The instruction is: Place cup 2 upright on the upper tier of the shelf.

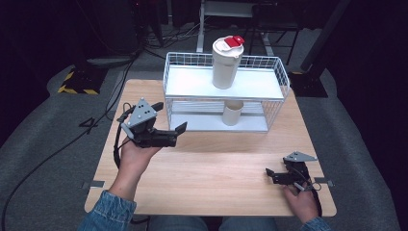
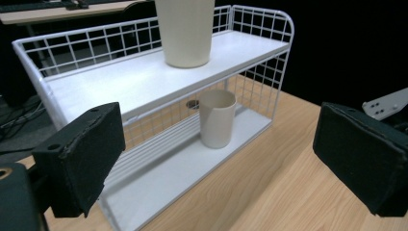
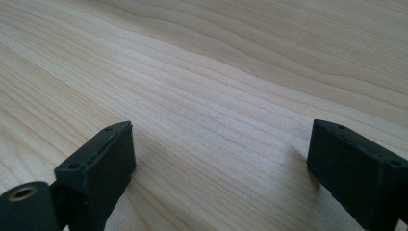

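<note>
No lettering can be read anywhere, though the tumbler (image 1: 227, 62) lid looks too small to tell

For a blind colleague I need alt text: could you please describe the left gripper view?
The open left claw faces a white two-level wire shelf on a wooden table, nothing between its black pads. A small beige cup stands on the lower level, and a taller cream tumbler on the upper one, its top cut off by the frame.
</note>
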Motion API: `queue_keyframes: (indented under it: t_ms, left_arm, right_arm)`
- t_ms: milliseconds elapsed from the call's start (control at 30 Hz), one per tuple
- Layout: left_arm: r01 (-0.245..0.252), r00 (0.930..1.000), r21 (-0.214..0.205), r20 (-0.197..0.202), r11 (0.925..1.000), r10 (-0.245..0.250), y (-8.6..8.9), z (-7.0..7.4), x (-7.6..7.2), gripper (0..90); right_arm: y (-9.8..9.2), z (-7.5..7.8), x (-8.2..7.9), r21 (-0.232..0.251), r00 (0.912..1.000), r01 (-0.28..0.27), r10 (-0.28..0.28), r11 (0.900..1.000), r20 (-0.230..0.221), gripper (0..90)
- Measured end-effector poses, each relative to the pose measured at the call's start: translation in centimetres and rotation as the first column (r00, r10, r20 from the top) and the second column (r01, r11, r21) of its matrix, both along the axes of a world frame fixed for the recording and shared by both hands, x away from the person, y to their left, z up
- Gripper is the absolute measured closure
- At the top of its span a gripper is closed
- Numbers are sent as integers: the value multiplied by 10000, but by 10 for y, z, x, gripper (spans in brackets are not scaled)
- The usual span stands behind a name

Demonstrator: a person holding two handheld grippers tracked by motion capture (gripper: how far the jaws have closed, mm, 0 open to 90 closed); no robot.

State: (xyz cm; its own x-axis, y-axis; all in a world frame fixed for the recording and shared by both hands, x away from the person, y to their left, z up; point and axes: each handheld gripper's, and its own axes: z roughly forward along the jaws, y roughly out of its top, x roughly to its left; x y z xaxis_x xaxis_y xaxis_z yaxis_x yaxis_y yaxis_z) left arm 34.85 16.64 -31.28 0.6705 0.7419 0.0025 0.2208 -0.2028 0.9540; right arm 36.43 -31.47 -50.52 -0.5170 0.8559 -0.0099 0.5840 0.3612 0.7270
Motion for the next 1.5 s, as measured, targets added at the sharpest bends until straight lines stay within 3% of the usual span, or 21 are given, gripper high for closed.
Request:
queue_keyframes:
  t_ms: [200, 367, 567, 700, 867, 967, 1067, 1133, 1233, 1367, 1500]
  left_arm:
    - [-101, 9999, 454, -90, 9989, 105, 5, -19, -12, 49]
    - [-126, 9973, 431, -720, 9990, 157, 10, -39, -19, 54]
    - [-291, 9942, 601, -1014, 9978, 351, 17, -64, -26, 54]
    - [-584, 9886, 1059, -1320, 9927, 723, 18, -85, -29, 55]
    - [-601, 9834, 1072, -1642, 9924, 773, 20, -103, -30, 59]
    - [-801, 9775, 1038, -1867, 9914, 985, 21, -116, -33, 64]
    - [-1106, 9691, 730, -2133, 9912, 1238, 25, -131, -34, 69]
    - [-1183, 9660, 1026, -2183, 9877, 1384, 27, -138, -34, 70]
    - [-1378, 9589, 909, -2372, 9863, 1558, 29, -149, -33, 71]
    - [-1319, 9465, 1591, -2730, 9784, 1720, 27, -164, -29, 75]
    - [-1287, 9373, 2020, -2951, 9709, 1856, 26, -174, -26, 81]
  right_arm:
    - [0, 0, 0, -3, 10000, 1, -1, 10000, 0, 100]
    - [0, 0, 0, -3, 10000, 2, -2, 10000, -2, 100]
    - [0, 0, 0, -2, 10000, 2, -2, 10000, 1, 100]
    - [0, 0, 0, -3, 10000, 0, 0, 10000, 1, 100]
    - [0, 0, 0, 1, 10000, 0, 0, 10000, -1, 100]
    - [0, 0, 0, -2, 10000, -1, 1, 10000, -2, 100]
    - [0, 0, 0, 6, 10000, 3, -3, 10000, -4, 100]
    - [0, 0, 0, 5, 10000, 1, -1, 10000, -1, 100]
    - [0, 0, 0, -2, 10000, -1, 1, 10000, -2, 100]
    - [0, 0, 0, -2, 10000, -2, 2, 10000, -1, 100]
    - [0, 0, 0, 4, 10000, 1, -1, 10000, -2, 100]
